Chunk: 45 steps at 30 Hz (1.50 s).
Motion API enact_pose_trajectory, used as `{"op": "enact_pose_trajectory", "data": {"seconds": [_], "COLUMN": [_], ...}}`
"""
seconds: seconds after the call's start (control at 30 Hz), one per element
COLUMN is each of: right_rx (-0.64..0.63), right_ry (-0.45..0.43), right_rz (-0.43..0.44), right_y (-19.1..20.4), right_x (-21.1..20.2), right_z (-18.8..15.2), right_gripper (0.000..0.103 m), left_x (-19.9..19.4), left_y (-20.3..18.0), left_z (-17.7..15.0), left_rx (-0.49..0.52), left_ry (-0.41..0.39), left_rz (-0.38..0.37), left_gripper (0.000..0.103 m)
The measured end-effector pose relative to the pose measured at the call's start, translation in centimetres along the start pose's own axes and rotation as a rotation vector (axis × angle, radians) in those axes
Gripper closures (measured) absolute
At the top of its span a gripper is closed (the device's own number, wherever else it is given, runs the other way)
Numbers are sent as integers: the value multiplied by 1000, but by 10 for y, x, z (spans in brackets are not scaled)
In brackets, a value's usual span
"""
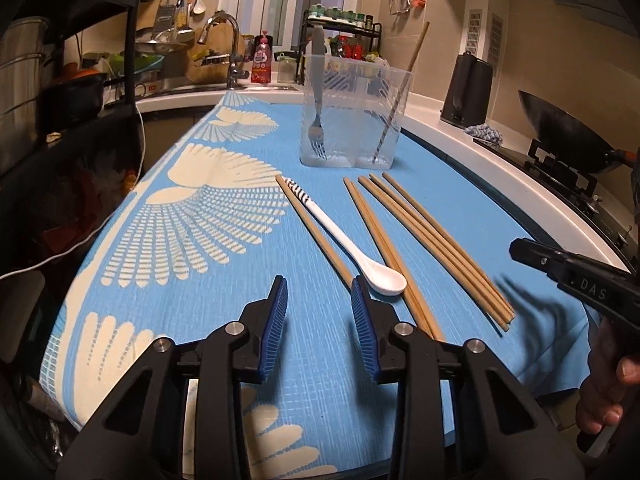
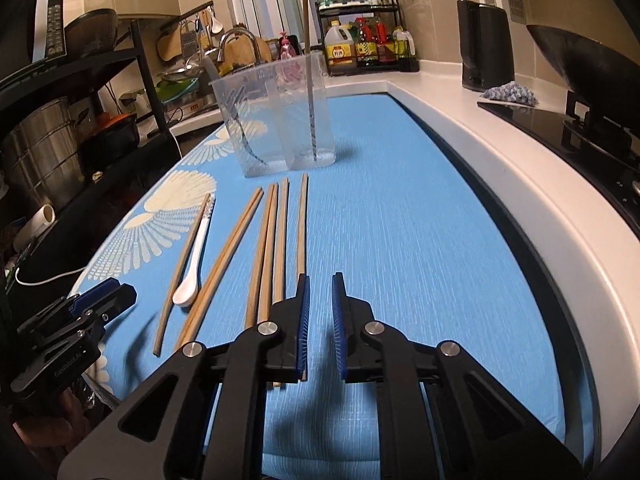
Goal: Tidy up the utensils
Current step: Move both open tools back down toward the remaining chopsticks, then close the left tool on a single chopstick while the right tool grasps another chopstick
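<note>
A clear plastic utensil holder [image 1: 352, 112] [image 2: 276, 116] stands on the blue cloth, with a fork [image 1: 317, 120] in its left half and one chopstick [image 1: 396, 96] in its right half. Several wooden chopsticks [image 1: 432, 248] [image 2: 276, 240] lie in front of it. A white spoon [image 1: 360, 248] [image 2: 194, 256] lies beside a single chopstick [image 1: 312, 228]. My left gripper [image 1: 319, 292] is open and empty, just short of the spoon's bowl. My right gripper [image 2: 320, 292] is open and empty, beside the near ends of the chopsticks.
The blue patterned cloth [image 1: 224, 280] covers the counter. A black kettle [image 1: 468, 88], a wok on the stove [image 1: 568, 132], a spice rack [image 2: 360, 36] and a sink tap [image 1: 228, 48] stand around the edges. A dark shelf unit [image 1: 80, 80] is on the left.
</note>
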State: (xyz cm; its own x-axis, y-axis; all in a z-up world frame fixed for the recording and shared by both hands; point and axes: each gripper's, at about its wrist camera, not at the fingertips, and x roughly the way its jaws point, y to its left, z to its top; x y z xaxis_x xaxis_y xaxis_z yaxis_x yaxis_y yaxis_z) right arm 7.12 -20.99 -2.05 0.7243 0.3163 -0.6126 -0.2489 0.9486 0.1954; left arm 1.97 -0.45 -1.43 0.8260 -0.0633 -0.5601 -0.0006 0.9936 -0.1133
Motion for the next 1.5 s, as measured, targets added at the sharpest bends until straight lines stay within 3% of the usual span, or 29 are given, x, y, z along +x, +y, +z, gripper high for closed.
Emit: {"op": "enact_pose_trajectory", "data": {"seconds": [0.33,0.67,0.77,0.9,1.03,1.27,1.5], "right_rx": [-8,-53,-64,-72,-79,-77,-66], "right_ry": [56,82,83,81,81,81,72], "right_rz": [33,24,16,8,0,-9,-54], "right_y": [4,13,13,14,15,11,5], "right_x": [14,20,21,21,20,20,18], "right_z": [-7,-12,-12,-13,-13,-13,-14], "right_gripper": [91,90,90,90,91,97,97], "left_x": [10,20,19,18,17,12,11], "left_y": [-27,-39,-34,-25,-13,13,23], "left_z": [-4,-9,-9,-8,-8,-10,-10], "left_rx": [47,115,109,107,108,75,39], "left_ry": [42,85,83,78,66,39,26], "left_rz": [-57,32,60,77,83,55,61], "left_gripper": [70,69,71,87,92,93,92]}}
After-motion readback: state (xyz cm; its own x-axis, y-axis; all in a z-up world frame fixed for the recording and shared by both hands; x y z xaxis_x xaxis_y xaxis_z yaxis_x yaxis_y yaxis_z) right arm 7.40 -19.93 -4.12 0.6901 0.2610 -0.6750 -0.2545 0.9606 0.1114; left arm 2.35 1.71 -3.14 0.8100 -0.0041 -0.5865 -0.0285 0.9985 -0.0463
